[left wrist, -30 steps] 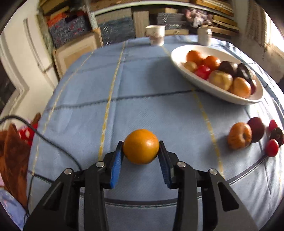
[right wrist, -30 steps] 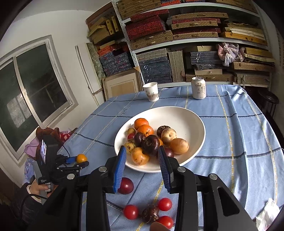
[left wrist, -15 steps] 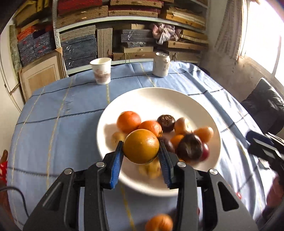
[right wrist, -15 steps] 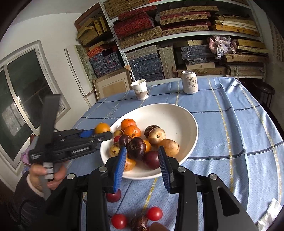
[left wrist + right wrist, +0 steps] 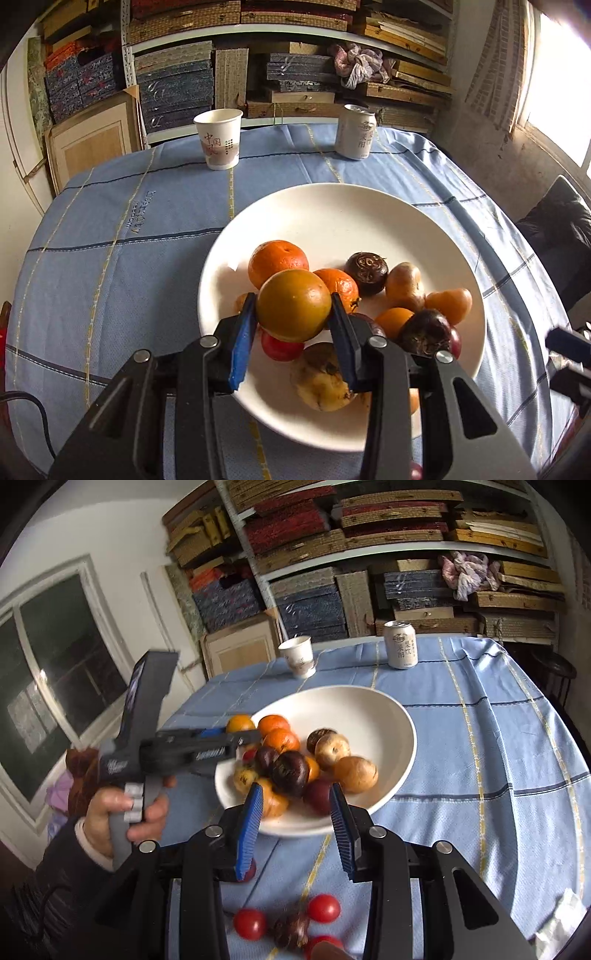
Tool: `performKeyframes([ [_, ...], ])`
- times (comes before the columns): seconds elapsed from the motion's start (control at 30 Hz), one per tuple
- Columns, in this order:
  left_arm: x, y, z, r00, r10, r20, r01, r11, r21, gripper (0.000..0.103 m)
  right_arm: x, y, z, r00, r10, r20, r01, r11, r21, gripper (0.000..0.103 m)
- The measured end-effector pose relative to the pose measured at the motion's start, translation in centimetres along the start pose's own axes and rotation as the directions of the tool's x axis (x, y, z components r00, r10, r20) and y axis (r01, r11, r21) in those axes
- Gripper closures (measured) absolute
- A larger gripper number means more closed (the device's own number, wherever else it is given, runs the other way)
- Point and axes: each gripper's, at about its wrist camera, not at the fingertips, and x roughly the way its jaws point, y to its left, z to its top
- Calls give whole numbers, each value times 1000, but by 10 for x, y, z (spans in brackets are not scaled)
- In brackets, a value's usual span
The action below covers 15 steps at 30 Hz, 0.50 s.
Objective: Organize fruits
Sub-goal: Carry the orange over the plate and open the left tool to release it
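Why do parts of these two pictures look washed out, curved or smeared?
Left wrist view: the window at upper right is blown out to white, and the fisheye lens bows the shelves. Right wrist view: the left gripper and the dark fruit at the bottom are motion-smeared; the can stays sharp.

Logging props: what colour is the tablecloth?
Light blue tablecloth with dark and yellow grid lines; left wrist view.

Left wrist view set close above the bowl (image 5: pixel 369 218), angled down toward the shelves (image 5: pixel 288 74), right wrist view held farther back over the bench (image 5: pixel 480 738), bowl, cup (image 5: pixel 300 657) and can (image 5: pixel 400 644) shared by both
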Motion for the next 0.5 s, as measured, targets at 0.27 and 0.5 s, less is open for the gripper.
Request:
performKeyframes([
  [0.27,-18,-5,-8,999,-23,45,23,1000,15,65,6,32,-57,973,-112,-202,64,971,-229,66],
  [0.5,-35,-11,-12,996,-32,86,30,999,29,65,22,25,-66,953,-74,-294,22,984,-177,66],
])
